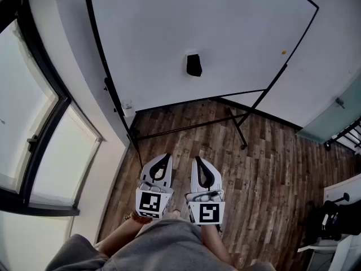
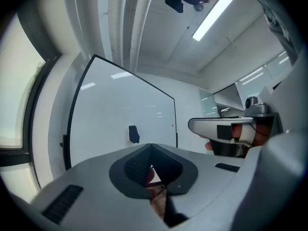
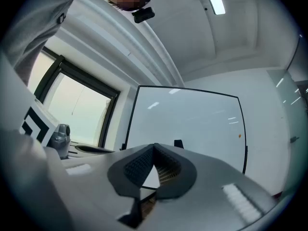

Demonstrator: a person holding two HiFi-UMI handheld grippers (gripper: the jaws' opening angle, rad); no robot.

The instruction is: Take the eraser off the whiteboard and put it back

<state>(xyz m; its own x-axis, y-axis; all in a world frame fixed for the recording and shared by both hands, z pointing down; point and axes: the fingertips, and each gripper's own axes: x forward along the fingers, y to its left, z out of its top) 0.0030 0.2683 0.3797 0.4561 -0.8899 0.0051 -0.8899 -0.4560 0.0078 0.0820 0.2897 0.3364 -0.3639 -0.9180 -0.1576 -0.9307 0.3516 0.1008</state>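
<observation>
Left gripper view shows the jaws of the left gripper (image 2: 151, 147) closed together with nothing between them, and the right gripper (image 3: 155, 147) is the same (tips meeting). Both are side by side above the wooden floor (image 1: 271, 162), well apart from the black eraser (image 1: 194, 65), which sits on the whiteboard (image 1: 237, 33).

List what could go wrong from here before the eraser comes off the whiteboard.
1. Both the left tongs and right tongs are shut; reaching the eraser like that would likely knock it off the whiteboard rather than grip it.
2. The board stands on a slim black stand; a hard pull may rock it.
3. The stand's low bars lie between the person and the board, a possible trip.
</observation>
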